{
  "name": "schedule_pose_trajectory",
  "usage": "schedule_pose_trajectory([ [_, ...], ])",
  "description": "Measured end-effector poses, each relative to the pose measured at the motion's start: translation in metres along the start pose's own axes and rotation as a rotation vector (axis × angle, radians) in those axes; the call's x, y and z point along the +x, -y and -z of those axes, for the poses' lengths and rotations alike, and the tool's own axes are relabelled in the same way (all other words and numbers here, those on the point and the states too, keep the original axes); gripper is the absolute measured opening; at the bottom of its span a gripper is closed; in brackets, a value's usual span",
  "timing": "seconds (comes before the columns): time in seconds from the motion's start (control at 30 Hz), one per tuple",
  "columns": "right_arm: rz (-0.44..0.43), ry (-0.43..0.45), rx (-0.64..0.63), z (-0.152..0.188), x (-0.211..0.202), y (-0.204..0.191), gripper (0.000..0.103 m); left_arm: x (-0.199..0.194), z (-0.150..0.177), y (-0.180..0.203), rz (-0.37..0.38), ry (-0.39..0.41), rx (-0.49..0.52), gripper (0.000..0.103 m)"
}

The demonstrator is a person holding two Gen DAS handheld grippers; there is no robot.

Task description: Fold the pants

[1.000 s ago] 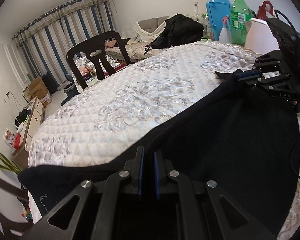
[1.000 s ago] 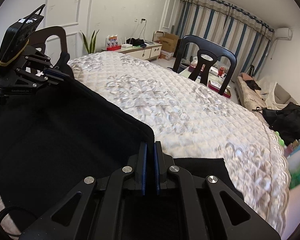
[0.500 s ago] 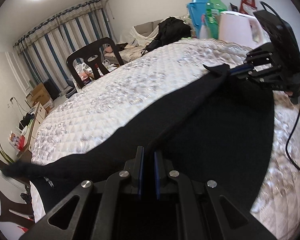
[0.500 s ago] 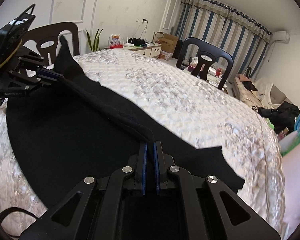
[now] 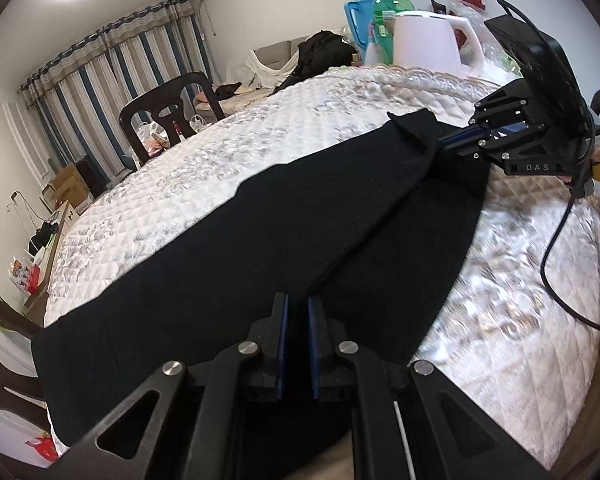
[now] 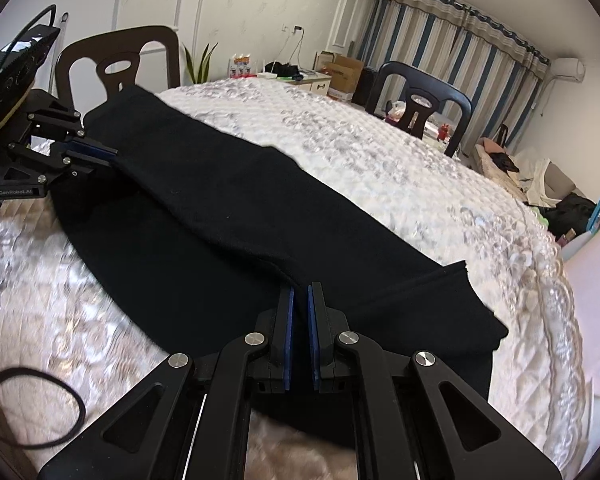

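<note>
Lettering "DAS" marks the right claw (image 5: 440, 145) and "CenRobot.AI" the left claw (image 6: 114, 155), both pinching the black pants (image 6: 228, 200).

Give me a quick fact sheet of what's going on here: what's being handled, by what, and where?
item: black pants
surface: table with a quilted white cover
left tool: shut on the pants' edge
right tool: shut on the same edge, further along
fold: one half laid over the other
behind: white kettle, green bottle, dark chair
</note>
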State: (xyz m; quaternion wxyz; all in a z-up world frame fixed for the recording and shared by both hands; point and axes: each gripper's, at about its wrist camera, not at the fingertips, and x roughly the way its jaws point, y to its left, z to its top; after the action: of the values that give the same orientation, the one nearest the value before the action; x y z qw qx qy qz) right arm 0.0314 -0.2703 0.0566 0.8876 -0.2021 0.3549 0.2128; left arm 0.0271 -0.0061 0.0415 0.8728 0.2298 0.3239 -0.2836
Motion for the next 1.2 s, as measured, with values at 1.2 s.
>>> schedule_pose_trajectory([
  [1.2, -0.091, -0.049, 0.208, 0.054, -0.039, 0.008, 0.009, -0.023, 0.027, 0.029, 0.188, -0.088, -0.114, 0.029],
])
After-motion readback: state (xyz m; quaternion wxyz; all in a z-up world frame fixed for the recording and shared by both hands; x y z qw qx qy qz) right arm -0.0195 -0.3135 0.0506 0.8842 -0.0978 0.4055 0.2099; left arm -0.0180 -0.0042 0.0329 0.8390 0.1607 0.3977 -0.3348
